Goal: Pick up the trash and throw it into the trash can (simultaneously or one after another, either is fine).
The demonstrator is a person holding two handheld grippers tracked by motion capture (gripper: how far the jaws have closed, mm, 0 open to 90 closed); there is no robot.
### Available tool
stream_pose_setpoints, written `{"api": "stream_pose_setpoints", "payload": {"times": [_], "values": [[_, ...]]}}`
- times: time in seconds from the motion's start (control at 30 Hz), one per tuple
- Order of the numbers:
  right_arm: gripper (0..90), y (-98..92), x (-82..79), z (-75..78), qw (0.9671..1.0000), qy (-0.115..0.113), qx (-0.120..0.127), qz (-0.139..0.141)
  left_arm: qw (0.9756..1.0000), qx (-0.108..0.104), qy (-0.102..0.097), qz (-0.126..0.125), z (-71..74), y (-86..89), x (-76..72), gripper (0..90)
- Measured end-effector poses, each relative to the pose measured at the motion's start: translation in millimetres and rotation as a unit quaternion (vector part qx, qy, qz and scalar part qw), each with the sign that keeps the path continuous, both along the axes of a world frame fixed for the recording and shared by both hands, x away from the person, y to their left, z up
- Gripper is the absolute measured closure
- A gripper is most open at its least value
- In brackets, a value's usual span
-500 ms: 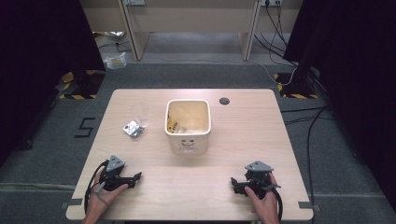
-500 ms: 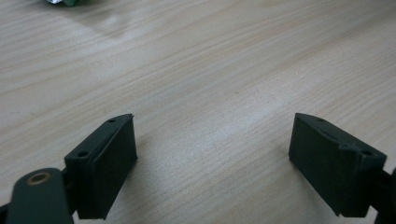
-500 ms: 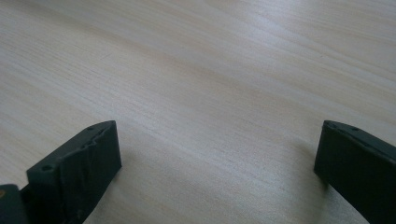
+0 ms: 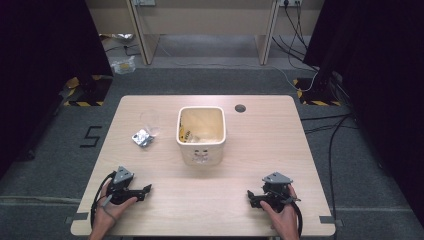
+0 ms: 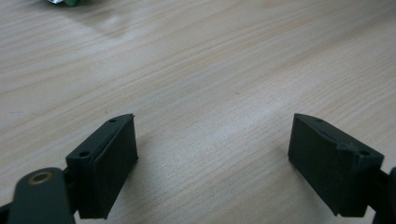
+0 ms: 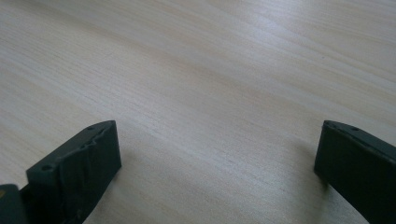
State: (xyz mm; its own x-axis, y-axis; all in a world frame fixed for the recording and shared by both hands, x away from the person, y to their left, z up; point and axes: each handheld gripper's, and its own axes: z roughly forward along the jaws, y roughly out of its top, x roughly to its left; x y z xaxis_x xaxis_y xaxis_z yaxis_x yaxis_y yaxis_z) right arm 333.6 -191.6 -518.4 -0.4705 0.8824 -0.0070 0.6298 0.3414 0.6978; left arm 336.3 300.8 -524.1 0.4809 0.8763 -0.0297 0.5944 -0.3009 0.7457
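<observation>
Nothing is shifting since the frame half a second ago: both hands are keeping their places at the near edge and the things on the table are lying where they were. The crumpled foil wrapper (image 4: 142, 137) is sitting on the left half of the table (image 4: 260, 145), just beside a clear plastic cup (image 4: 150, 122) that is standing behind it, and both are lying left of the white square bin (image 4: 201, 135), which is already holding some scraps with yellow on them.

The left gripper (image 4: 142, 190) is resting low on the wood, its jaws standing wide apart with bare tabletop between them, as its own view is showing (image 5: 212, 158). The right gripper (image 4: 252, 197) is likewise gaping with nothing between its pads (image 6: 217, 172), well apart from the bin.

This is looking like the pause before a pick: the wrapper is nearest the left gripper, so that hand is probably going to be the one reaching forward, straddling the foil with its jaws, pinching it without knocking the light cup, then carrying it over the bin's rim.
</observation>
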Motion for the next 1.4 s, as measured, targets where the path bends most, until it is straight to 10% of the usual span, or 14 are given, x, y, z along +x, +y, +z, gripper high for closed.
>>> {"api": "stream_pose_setpoints", "payload": {"times": [1.4], "values": [[0.2, -0.7, 2.3, 0.0, 0.9999, 0.0, -0.003, 0.011, 0.9988, 0.005, -0.047, 0.012, 27.5, 5.6, 78.2, 20.2]]}}
